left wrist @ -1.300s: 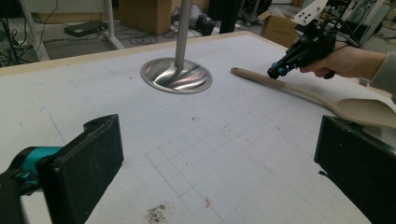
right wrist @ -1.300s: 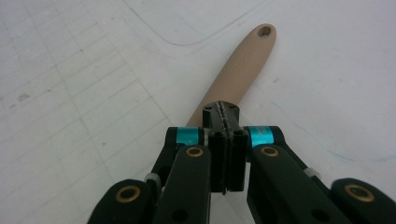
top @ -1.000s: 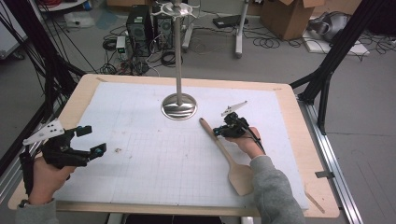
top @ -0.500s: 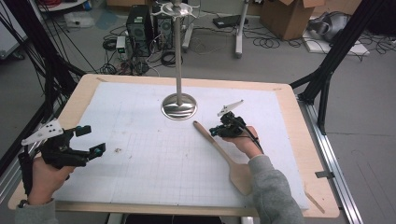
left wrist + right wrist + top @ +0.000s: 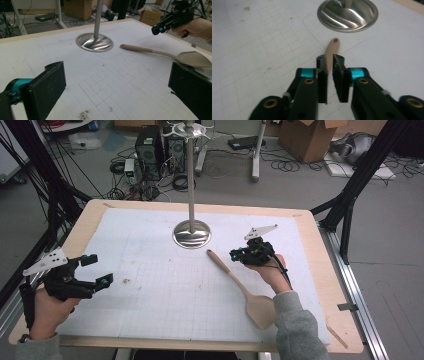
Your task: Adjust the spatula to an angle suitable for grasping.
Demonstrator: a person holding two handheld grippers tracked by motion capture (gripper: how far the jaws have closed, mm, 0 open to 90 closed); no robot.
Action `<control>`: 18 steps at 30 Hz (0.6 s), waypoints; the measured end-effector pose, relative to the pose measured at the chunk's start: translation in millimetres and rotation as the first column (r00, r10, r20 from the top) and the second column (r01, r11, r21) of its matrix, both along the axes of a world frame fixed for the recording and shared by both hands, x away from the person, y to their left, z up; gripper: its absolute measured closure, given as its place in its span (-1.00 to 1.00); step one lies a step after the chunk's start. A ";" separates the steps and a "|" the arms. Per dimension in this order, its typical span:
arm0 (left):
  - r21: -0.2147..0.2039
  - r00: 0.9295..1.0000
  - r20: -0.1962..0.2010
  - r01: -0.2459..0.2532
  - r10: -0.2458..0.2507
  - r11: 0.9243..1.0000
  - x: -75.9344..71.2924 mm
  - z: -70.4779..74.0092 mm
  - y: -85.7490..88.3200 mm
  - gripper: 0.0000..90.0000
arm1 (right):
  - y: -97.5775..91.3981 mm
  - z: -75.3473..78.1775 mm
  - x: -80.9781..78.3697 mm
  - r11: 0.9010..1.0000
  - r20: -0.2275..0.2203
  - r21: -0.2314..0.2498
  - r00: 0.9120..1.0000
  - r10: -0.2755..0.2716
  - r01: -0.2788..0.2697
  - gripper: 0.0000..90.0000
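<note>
A beige spatula (image 5: 237, 282) lies flat on the white gridded mat, its handle end pointing at the steel stand's round base (image 5: 191, 234). My right gripper (image 5: 233, 254) hovers just above and to the right of that handle end. Its jaws have just been opening and stand a narrow gap apart with nothing between them. In the right gripper view the handle (image 5: 332, 47) lies on the mat beyond the right gripper (image 5: 330, 61). My left gripper (image 5: 98, 270) rests at the mat's left edge, wide open and empty. In the left gripper view the spatula (image 5: 160, 52) lies under the right gripper (image 5: 156, 27).
The stand's thin pole (image 5: 190, 175) rises from the base at the back middle of the mat. The wooden table edge (image 5: 345, 320) borders the mat on all sides. Boxes, cables and computer cases lie on the floor beyond the table.
The right gripper has let go of the spatula's handle and lifted a little up and to the right. The spatula stays on the mat. The left hand has not moved.
</note>
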State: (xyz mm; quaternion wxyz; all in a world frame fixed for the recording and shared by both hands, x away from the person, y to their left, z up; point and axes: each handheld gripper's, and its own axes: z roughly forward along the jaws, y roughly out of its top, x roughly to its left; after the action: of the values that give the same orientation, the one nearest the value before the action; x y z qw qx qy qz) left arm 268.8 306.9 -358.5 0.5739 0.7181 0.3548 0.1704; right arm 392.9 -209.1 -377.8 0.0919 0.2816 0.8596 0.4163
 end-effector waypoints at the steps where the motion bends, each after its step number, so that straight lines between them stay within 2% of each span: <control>1: 0.005 1.000 -0.001 0.001 -0.001 1.000 0.1 0.0 0.3 -0.96 | 0.2 2.0 -2.3 1.000 0.009 0.004 1.000 0.003 -0.003 0.66; 3: 0.002 1.000 0.000 -0.001 0.001 1.000 0.0 -0.1 -0.1 -0.96 | 2.3 6.6 -9.1 1.000 0.040 -0.016 0.999 -0.013 0.013 0.42; 6: 0.004 1.000 0.000 0.000 0.000 1.000 -0.5 0.3 0.0 -0.96 | 3.2 12.5 -17.4 1.000 0.052 -0.025 0.999 -0.003 0.004 0.23; 9: 0.003 1.000 0.004 0.001 -0.001 1.000 -1.1 1.1 0.2 -0.96 | 4.8 18.6 -28.4 0.998 0.093 -0.056 0.996 -0.007 0.012 0.01; 12: 0.003 1.000 0.006 0.001 -0.001 1.000 -1.0 1.5 0.4 -0.96 | 2.5 25.2 -39.5 0.998 0.129 -0.024 0.990 -0.051 0.055 -0.24; 16: -0.003 1.000 0.002 0.002 -0.002 1.000 0.0 1.0 0.1 -0.96 | -5.3 30.5 -53.4 0.999 0.152 0.045 0.988 -0.027 0.021 -0.39; 18: -0.001 1.000 0.001 0.002 -0.002 1.000 -0.1 1.1 -0.4 -0.96 | -10.6 30.8 -59.7 0.997 0.165 0.071 0.985 -0.047 0.035 -0.41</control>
State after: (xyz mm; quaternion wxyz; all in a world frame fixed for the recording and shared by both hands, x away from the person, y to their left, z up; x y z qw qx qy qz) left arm 268.7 306.5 -357.4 0.5747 0.7181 0.3538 0.1700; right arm 333.3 -219.7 -347.0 0.1623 0.2665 0.8283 0.4654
